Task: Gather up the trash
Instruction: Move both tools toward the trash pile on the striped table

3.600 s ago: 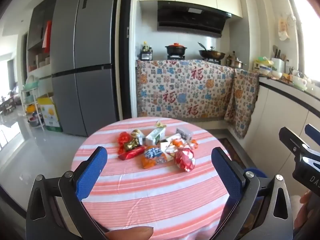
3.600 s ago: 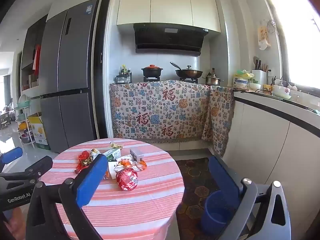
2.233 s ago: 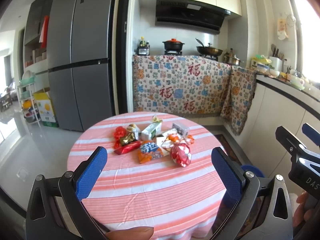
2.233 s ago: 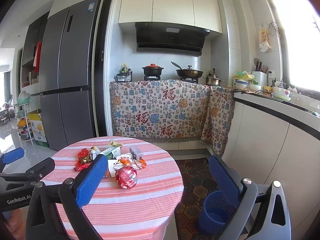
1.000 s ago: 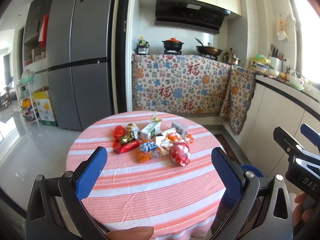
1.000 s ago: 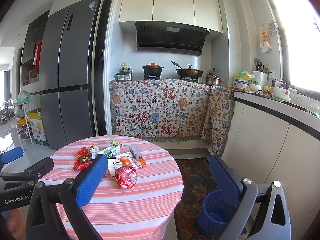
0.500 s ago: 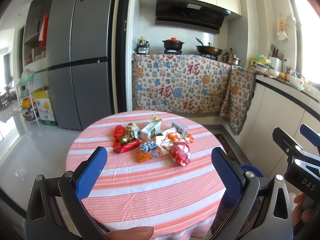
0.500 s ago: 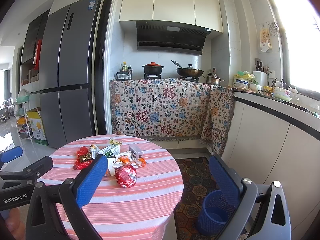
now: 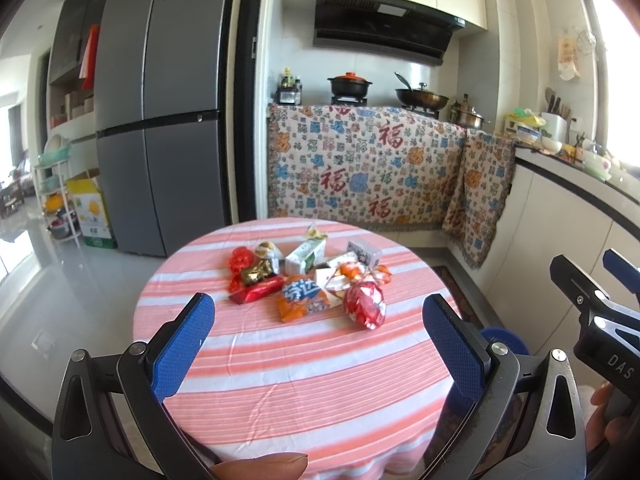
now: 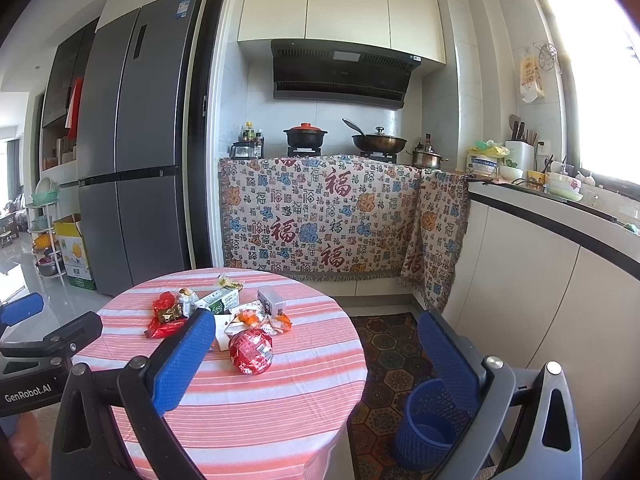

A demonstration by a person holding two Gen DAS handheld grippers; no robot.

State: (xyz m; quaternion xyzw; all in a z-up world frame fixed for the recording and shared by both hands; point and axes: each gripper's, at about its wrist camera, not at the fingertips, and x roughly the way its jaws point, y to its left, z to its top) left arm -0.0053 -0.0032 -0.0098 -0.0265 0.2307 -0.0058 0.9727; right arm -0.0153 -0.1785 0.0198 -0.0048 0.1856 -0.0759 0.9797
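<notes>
A pile of trash lies on the round table (image 9: 280, 368) with a pink striped cloth: a crumpled red foil wrapper (image 9: 365, 305), an orange and blue snack bag (image 9: 301, 297), a red bar wrapper (image 9: 256, 293), a green and white carton (image 9: 305, 256) and other wrappers. The red foil wrapper (image 10: 251, 350) also shows in the right wrist view. A blue mesh bin (image 10: 429, 424) stands on the floor right of the table. My left gripper (image 9: 318, 344) is open and empty, short of the pile. My right gripper (image 10: 316, 360) is open and empty, held over the table's right edge.
A grey fridge (image 9: 160, 120) stands behind the table on the left. A counter draped in patterned cloth (image 9: 368, 176) carries pots. White cabinets (image 10: 560, 300) run along the right. A patterned rug (image 10: 392, 356) lies under the bin.
Both grippers have hardly moved over the last second and stay open. Since 3.6 s ago the views drew back slightly from the table.
</notes>
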